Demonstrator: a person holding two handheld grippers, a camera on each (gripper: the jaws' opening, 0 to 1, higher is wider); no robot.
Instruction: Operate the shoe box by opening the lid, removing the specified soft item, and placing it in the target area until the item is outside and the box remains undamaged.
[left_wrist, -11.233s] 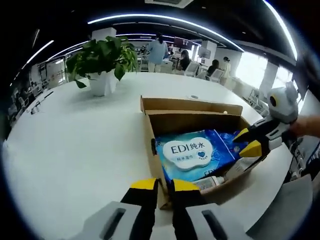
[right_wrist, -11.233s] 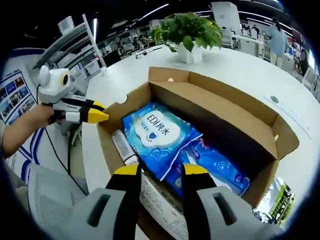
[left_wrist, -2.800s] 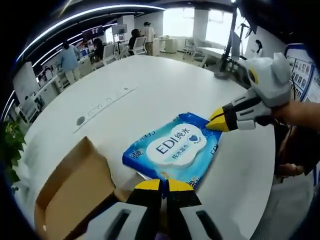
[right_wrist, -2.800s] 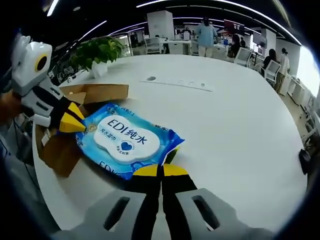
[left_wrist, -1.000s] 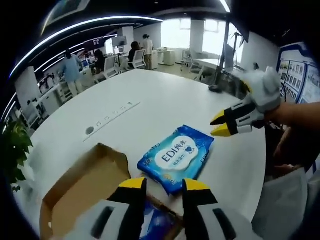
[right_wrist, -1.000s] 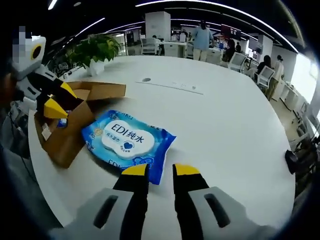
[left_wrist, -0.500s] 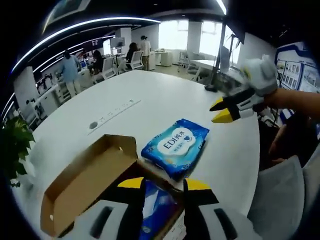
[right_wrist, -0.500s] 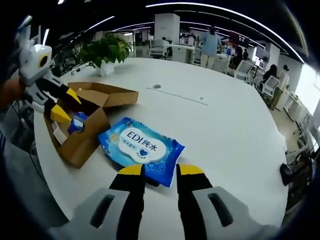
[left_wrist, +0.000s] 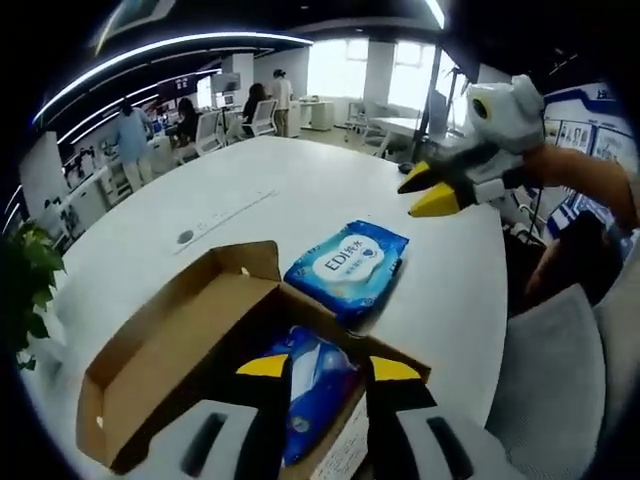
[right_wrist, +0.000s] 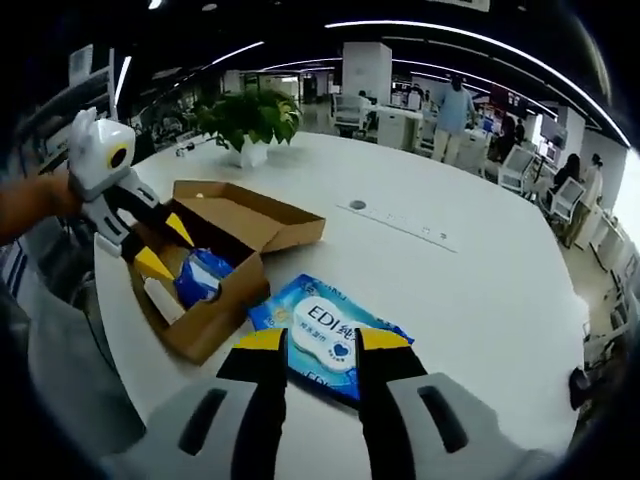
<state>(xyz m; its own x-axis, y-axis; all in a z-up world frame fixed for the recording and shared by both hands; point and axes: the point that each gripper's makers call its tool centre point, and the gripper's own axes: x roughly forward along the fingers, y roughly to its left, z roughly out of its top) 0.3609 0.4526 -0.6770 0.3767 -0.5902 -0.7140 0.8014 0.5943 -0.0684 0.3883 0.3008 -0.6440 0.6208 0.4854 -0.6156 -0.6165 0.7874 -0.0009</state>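
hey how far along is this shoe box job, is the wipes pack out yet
Done: the shoe box stands open with its lid folded back, and the blue wipes pack lies flat on the white table beside the box, outside it. In hand: nothing; the left gripper and right gripper are both open and empty. Left: little, perhaps only pulling the grippers clear. Another blue pack remains inside. No damage to the box is apparent.
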